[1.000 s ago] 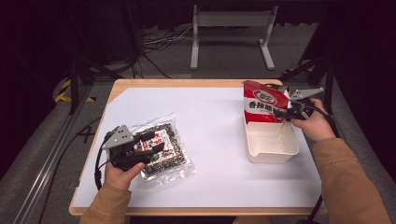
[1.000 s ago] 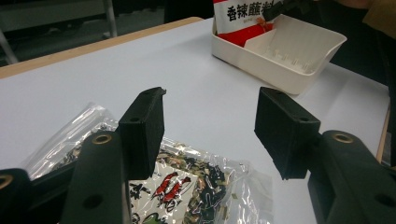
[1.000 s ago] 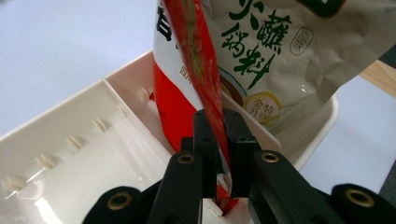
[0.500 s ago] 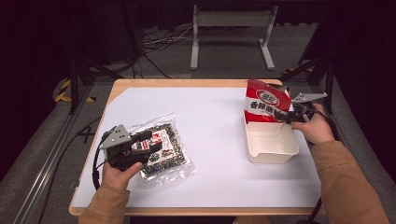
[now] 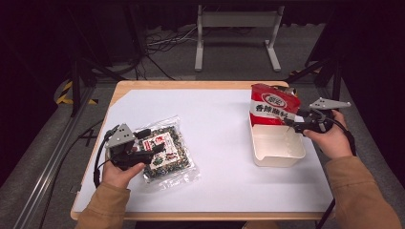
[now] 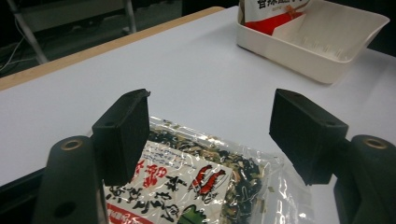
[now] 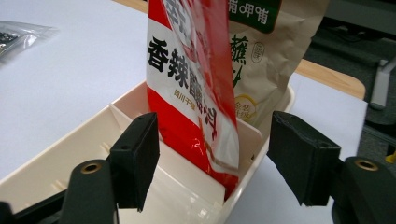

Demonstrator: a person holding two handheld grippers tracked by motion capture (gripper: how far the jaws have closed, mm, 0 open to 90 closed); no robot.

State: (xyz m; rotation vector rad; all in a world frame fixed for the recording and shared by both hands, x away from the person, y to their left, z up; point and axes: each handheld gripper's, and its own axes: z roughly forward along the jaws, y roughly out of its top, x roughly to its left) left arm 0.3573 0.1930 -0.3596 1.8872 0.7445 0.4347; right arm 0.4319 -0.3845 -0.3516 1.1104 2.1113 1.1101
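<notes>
A clear packet of dark seaweed snack (image 5: 168,153) (image 6: 187,182) lies flat on the white table's left side. My left gripper (image 5: 152,148) (image 6: 210,126) hovers low over its near end, jaws open on either side of it, not closed on it. On the right, a red snack packet (image 5: 272,107) (image 7: 187,70) stands upright in the far compartment of a white tray (image 5: 279,157) (image 7: 56,158). My right gripper (image 5: 292,125) (image 7: 212,154) is open, its jaws either side of the packet's lower edge without pressing it.
A brown paper bag (image 7: 266,56) stands behind the red packet in the same tray. The tray's near compartment holds nothing. The white table top (image 5: 215,119) lies between the two hands. A metal stand (image 5: 236,19) and cables are on the floor beyond.
The red packet has shifted slightly right and stands straighter in the tray, with the right hand following. The left gripper has stayed over the seaweed packet.
</notes>
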